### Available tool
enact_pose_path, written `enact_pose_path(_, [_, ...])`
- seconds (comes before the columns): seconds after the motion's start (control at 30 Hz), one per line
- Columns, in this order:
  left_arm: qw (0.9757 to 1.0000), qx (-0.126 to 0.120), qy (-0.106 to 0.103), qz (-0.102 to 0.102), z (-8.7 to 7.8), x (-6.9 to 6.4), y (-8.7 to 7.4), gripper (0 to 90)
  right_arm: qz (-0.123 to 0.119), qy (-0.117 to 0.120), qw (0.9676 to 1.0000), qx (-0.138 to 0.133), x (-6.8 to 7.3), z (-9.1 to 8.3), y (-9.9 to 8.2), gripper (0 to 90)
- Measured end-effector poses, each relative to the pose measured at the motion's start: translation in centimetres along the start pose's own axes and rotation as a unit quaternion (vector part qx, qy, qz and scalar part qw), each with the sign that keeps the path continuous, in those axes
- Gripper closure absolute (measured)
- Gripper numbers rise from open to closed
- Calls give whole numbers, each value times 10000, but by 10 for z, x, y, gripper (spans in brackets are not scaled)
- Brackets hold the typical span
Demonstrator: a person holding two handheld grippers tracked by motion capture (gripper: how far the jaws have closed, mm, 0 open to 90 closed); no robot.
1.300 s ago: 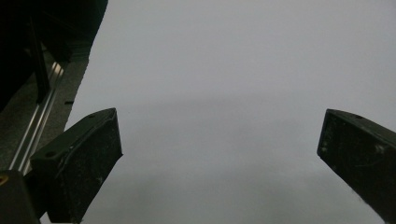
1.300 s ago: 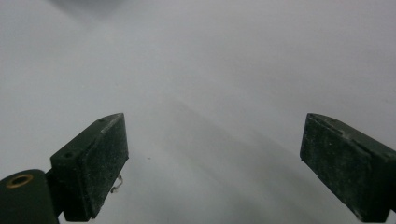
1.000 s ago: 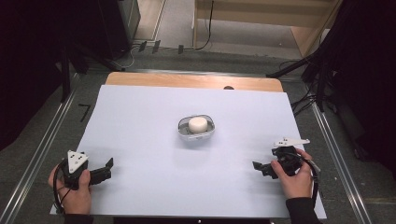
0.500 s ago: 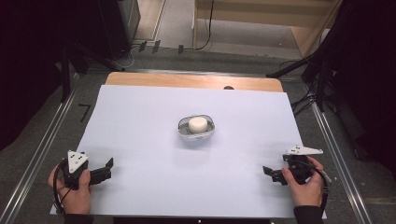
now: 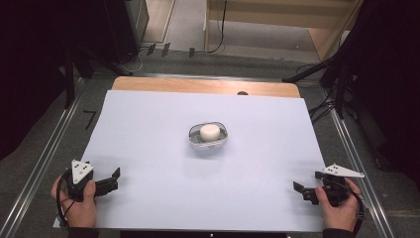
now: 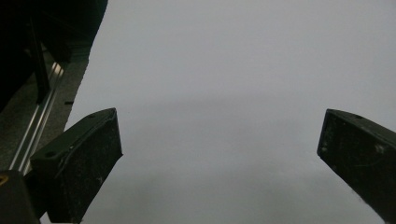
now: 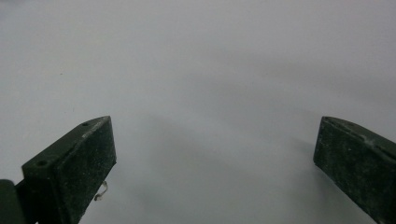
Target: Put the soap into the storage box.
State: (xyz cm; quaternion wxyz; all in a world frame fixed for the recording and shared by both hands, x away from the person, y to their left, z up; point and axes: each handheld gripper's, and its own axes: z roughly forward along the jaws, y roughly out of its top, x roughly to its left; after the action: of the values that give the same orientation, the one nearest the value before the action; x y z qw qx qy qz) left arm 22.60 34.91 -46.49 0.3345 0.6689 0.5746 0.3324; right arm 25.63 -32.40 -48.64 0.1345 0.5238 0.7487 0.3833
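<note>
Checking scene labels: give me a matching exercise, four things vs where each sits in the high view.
Things:
1. left gripper
2. right gripper
3. mesh bowl
4. white round piece

Places:
A. inside the bowl
B. bottom right, near the sheet's edge
C. middle of the sheet
D. bottom left corner of the sheet

Pairs: 1-D, 2-B, 3-C, 4-A
</note>
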Motion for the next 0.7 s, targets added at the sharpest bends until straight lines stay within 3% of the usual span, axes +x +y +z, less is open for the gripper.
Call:
enact_pose_path(0.4, [10000,-9,-19,-16,0,1,0,2,-66,-140,9994,-303,-8,-18,-16,0])
enact_pose_path(0.53, [10000,-4,-16,-29,0,1,0,2,-131,-33,9992,-366,-8,-17,-19,0])
enact_pose_path(0.7, [10000,0,-21,-25,0,1,0,2,27,70,9988,-477,-11,-18,-22,0])
